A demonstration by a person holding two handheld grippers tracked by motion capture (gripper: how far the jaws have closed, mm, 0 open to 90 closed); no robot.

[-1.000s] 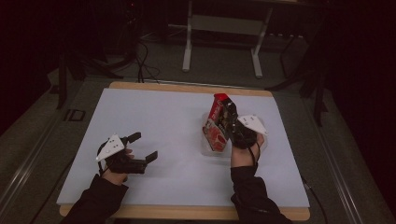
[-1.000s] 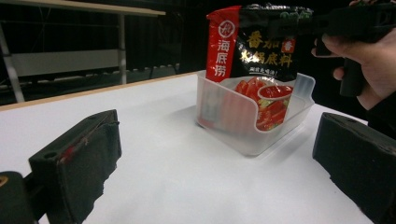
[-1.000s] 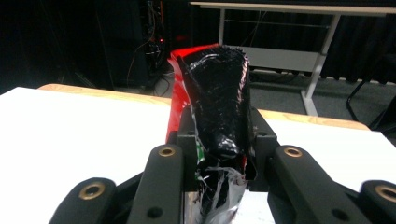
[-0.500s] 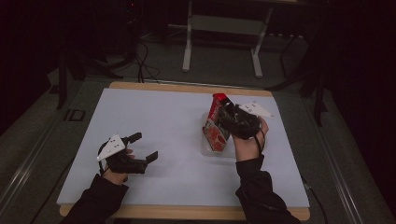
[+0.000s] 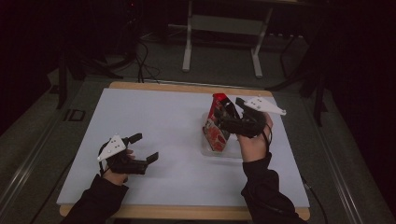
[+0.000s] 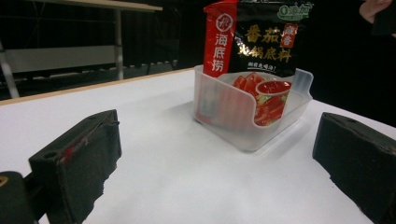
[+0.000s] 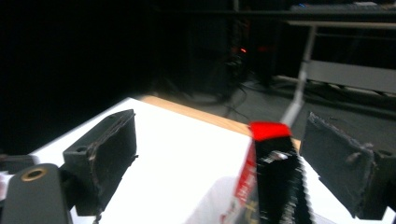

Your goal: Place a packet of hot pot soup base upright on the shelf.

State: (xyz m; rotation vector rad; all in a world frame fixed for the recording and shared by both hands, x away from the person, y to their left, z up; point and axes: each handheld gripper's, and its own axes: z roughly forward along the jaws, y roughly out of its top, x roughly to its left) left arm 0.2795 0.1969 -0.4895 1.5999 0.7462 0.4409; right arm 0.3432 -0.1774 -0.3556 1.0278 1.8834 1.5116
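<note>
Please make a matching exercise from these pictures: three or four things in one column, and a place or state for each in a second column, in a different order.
Things:
1. sauce packet
2. clear plastic tray
3. left claw
4. right claw

Places or states:
A. open, low over the near left part of the white table
B. stands upright inside a container
C. open, its pads on either side of the packet's top and not pressing it
D. lies on the table and holds the packet

Pairs: 1-B, 2-D, 3-A, 4-C
</note>
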